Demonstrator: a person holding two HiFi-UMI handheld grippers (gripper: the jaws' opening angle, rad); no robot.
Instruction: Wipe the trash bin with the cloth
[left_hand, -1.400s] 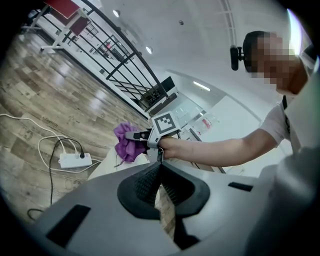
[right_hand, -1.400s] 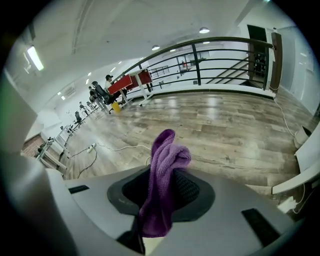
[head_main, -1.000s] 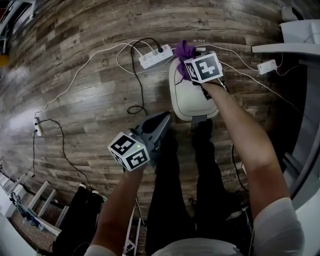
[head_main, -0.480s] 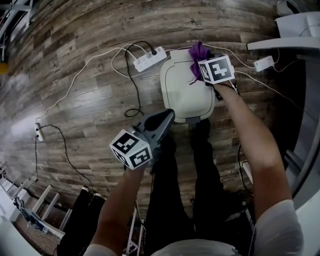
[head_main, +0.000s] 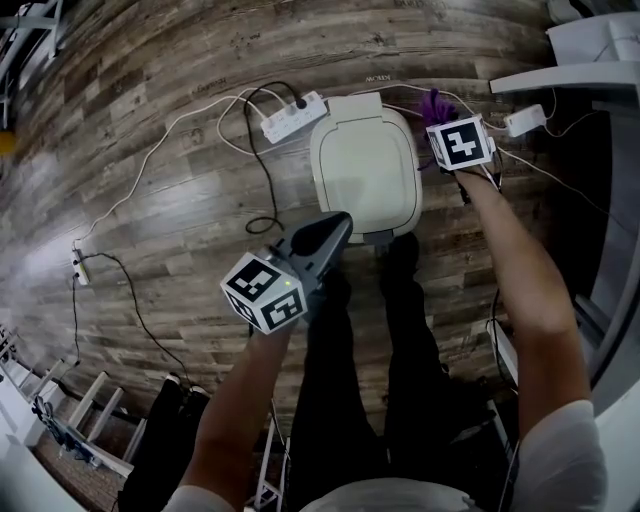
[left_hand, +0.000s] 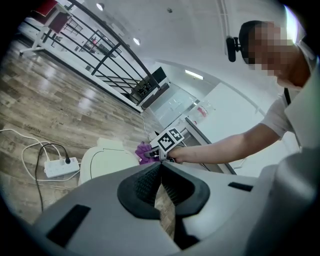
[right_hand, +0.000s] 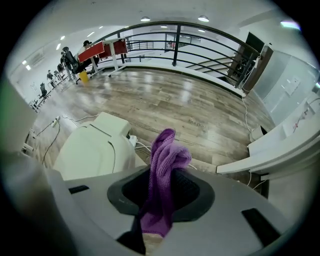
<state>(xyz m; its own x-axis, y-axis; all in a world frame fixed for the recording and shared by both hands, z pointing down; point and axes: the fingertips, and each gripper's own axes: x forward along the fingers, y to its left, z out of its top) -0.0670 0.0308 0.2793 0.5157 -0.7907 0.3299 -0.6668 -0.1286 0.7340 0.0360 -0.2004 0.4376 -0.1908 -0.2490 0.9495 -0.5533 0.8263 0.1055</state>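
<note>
**A:** Well, the wooden floor (head_main: 150, 120) fills the head view. The white trash bin (head_main: 365, 165) stands on it, lid down, just ahead of the person's legs.

**B:** The gripper views add what that view lacks: a black railing (right_hand: 190, 37) curving round the far side of the room. What about the tongs?

**A:** The left tongs (left_hand: 161, 167) are pressed together with nothing between them. From above their tip sits by the bin's near-left corner, pointing toward it. Their own view looks across the lid to the other hand.

**B:** And the right tongs (right_hand: 161, 176)?

**A:** They pinch the purple cloth (head_main: 434, 104). The head view shows only a tuft of it past the marker cube, so you can't read the grip there. The right gripper view shows it plainly: the cloth runs up between the pads and flops over at the top.

**B:** Where is the cloth relative to the bin?

**A:** Just off the bin's far-right corner, not over the lid. In the right gripper view the bin lies to the cloth's left, with floor behind it. No view shows whether the cloth touches the bin's side.

**B:** Anything smaller?

**A:** A white power strip (head_main: 294, 116) lies near the bin's far-left corner, with a black plug in it and cables (head_main: 180, 130) trailing off across the floor.
</note>
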